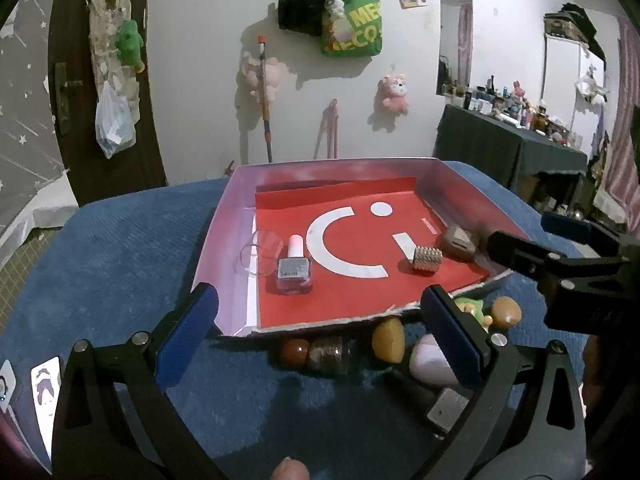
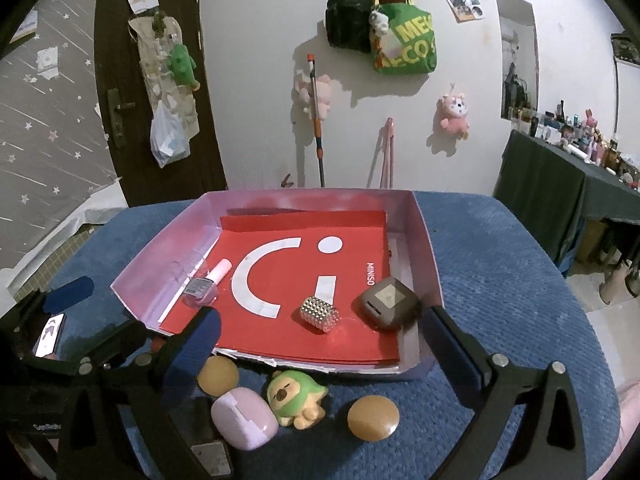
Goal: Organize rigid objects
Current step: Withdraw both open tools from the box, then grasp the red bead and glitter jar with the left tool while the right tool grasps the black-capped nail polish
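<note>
Both hand-held grippers, left (image 1: 320, 320) and right (image 2: 318, 344), are held wide and empty at the table's (image 2: 500, 280) near edge, four items being already boxed (image 2: 428, 256), while the green figurine (image 2: 296, 398) awaits pickup.

Grey block (image 1: 446, 410) half behind tongs finger, brown case (image 1: 460, 243) motion-blurred, dresser clutter (image 2: 580, 136) too small to tell

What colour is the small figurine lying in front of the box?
Green and yellow figurine; clearest in the right wrist view.
</note>
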Tool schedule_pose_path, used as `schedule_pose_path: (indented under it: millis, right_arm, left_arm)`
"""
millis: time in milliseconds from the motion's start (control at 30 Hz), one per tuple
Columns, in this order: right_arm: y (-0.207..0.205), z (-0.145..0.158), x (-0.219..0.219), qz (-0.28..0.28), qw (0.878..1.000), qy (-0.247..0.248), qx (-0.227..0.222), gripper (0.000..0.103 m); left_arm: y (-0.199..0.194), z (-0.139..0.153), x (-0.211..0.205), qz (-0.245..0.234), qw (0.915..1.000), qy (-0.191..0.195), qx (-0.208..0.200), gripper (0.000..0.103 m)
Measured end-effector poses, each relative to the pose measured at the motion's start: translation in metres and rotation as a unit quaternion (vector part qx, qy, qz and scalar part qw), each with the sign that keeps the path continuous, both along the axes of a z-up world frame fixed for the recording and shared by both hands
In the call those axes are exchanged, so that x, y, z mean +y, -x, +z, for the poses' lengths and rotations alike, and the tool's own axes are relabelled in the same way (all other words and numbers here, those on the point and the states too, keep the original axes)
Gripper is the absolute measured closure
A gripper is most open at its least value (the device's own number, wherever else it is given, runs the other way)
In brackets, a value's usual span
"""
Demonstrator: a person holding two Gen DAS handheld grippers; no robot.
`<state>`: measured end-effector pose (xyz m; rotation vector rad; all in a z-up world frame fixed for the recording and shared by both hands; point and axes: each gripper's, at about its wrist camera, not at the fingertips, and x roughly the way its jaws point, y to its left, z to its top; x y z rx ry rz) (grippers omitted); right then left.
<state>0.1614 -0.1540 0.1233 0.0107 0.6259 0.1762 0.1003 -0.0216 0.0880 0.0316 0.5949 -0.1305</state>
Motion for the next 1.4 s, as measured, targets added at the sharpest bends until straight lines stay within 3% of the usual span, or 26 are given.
schedule_pose_path:
  millis: [533, 1000, 1400]
  right_arm:
    - [0.056, 0.002, 0.012, -0.007, 0.997, 0.029, -0.064, 0.002]
    - [0.083, -0.022, 0.012, -0.006, 0.998, 0.029, -0.05, 0.018]
    - [0.094, -0.046, 0.016, 0.017, 1.0, 0.019, -0.015, 0.028]
  left_arm:
    - [0.03, -0.011, 0.004, -0.005, 0.9994, 0.024, 0.023, 0.0]
    - [0.047, -0.019, 0.01, -0.004, 0.9994, 0.024, 0.024, 0.0]
    - [0.045, -0.037, 0.015, 0.007, 0.9982, 0.03, 0.052, 0.003]
